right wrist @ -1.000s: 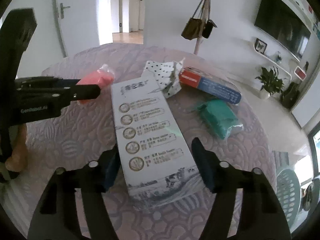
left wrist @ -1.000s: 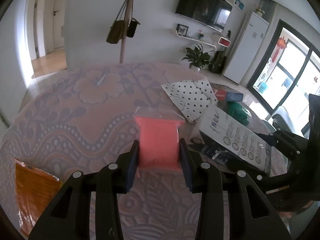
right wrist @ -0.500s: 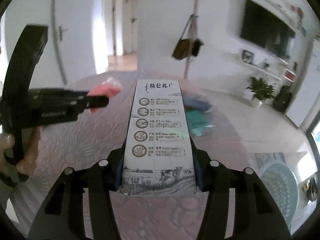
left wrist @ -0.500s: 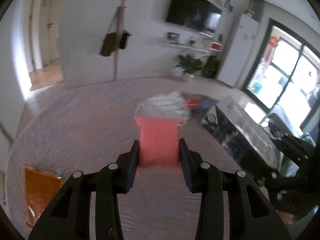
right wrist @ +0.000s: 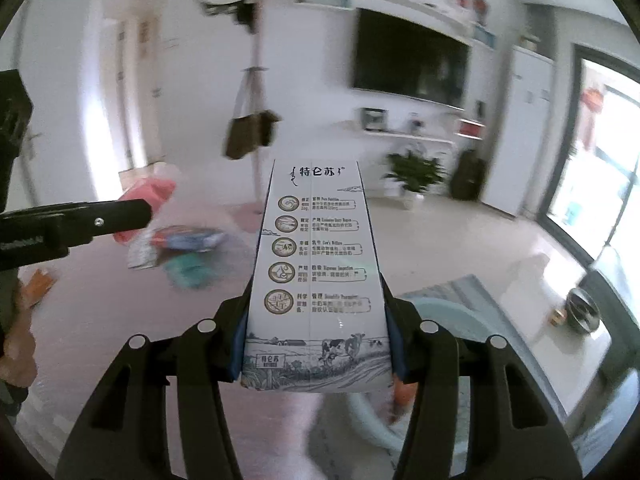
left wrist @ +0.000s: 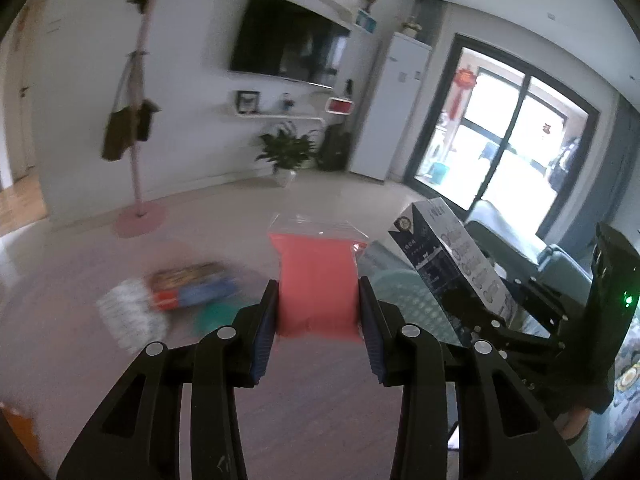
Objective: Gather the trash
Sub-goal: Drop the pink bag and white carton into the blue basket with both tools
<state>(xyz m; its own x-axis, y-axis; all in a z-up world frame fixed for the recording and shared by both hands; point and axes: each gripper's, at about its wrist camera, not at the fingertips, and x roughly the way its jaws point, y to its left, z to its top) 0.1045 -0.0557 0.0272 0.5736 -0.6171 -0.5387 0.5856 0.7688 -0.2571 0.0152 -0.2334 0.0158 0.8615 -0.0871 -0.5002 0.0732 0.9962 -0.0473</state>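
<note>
Both hands are loaded: the left gripper (left wrist: 318, 312) is pinching a pink bag (left wrist: 316, 284) and the right gripper (right wrist: 316, 340) is squeezing a milk carton (right wrist: 316, 276). Neither looks binned yet; a pale blue basket (right wrist: 444, 312) sits just below the right one. About 3 blurry bits (right wrist: 180, 248) lie farther off, front-left on the table.

Pink-clothed table (left wrist: 72, 320), blurred polka-dot paper (left wrist: 132, 320), red-blue box (left wrist: 192, 290), teal packet (left wrist: 218, 314) lying on it
</note>
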